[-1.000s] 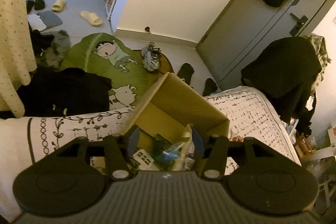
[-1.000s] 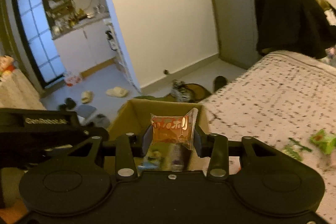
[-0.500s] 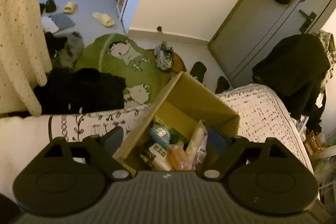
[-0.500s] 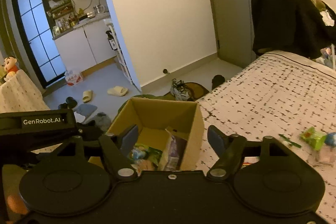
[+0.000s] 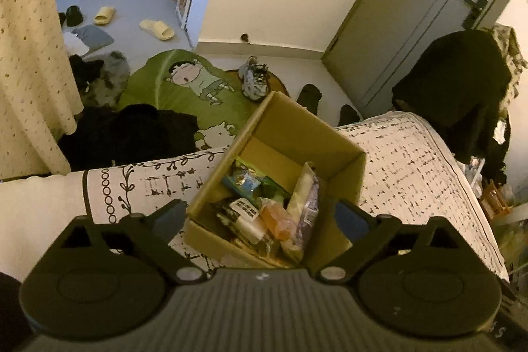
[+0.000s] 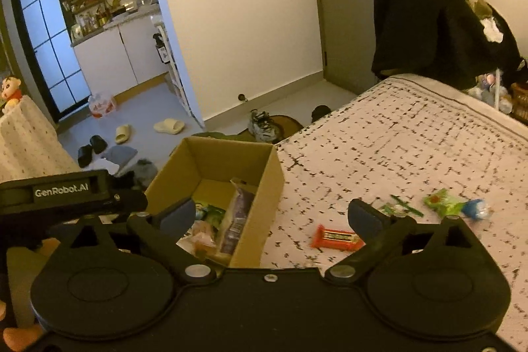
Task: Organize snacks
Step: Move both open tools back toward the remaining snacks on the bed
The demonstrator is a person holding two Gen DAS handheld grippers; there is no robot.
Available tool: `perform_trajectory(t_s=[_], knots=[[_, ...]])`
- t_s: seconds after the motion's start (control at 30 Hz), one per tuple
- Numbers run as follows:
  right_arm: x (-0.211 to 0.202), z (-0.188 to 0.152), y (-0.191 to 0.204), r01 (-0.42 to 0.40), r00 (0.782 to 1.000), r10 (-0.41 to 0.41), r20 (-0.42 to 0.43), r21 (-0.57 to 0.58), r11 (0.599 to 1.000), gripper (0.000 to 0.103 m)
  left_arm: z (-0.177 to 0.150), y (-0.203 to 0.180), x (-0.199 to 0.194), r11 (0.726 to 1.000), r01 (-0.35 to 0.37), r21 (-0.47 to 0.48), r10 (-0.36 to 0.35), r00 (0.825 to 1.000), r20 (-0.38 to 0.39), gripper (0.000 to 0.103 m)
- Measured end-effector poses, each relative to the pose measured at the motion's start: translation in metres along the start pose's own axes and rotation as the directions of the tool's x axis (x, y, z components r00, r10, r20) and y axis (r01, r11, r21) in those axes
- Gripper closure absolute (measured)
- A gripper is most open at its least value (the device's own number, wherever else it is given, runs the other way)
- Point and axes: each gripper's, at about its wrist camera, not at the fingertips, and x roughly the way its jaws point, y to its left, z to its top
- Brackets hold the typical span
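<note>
Both jaws wide, holding nothing | I see box [image 6: 260, 183] of snacks between left gripper [image 5: 260, 218] fingers | red bar [image 6: 336, 237] between right gripper [image 6: 270, 215] fingers

The box [image 6: 260, 183] is matt brown cardboard; the snack packets [image 5: 280, 213] inside are glossy film (crinkled). The bedspread [image 6: 412, 147] is soft printed cloth, the red bar wrapper [image 6: 336, 237] shiny.

A cardboard box [image 5: 297, 134] of snack packets [image 5: 274, 210] is seen at frame centre on the bed [image 5: 412, 167], flanked by the spread left hand-held gripper [image 5: 260, 215].
</note>
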Motion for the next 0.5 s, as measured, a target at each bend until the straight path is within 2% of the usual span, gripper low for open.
perform_trajectory(t_s=[0.1, 0.23, 0.4, 0.5], knots=[[-0.01, 0.0, -0.001, 0.017, 1.0, -0.017, 0.005, -0.036, 0.999, 0.0, -0.005, -0.005, -0.007, 1.0, 0.008, 0.027, -0.009, 1.0, 0.022, 0.0], [-0.024, 0.002, -0.013, 0.024, 0.999, -0.022, 0.045, -0.044, 0.999, 0.0, -0.011, -0.013, -0.011, 0.998, 0.044, 0.042, -0.045, 0.999, 0.009, 0.0], [-0.029, 0.006, -0.036, 0.069, 0.996, -0.071, 0.061, 0.032, 0.997, 0.0, -0.015, -0.023, -0.022, 0.995, 0.081, 0.054, -0.083, 0.996, 0.045, 0.0], [-0.032, 0.006, -0.05, 0.08, 0.994, -0.085, 0.063, 0.079, 0.994, 0.0, -0.018, -0.03, -0.026, 0.992, 0.109, 0.067, -0.111, 0.993, 0.038, 0.0]])
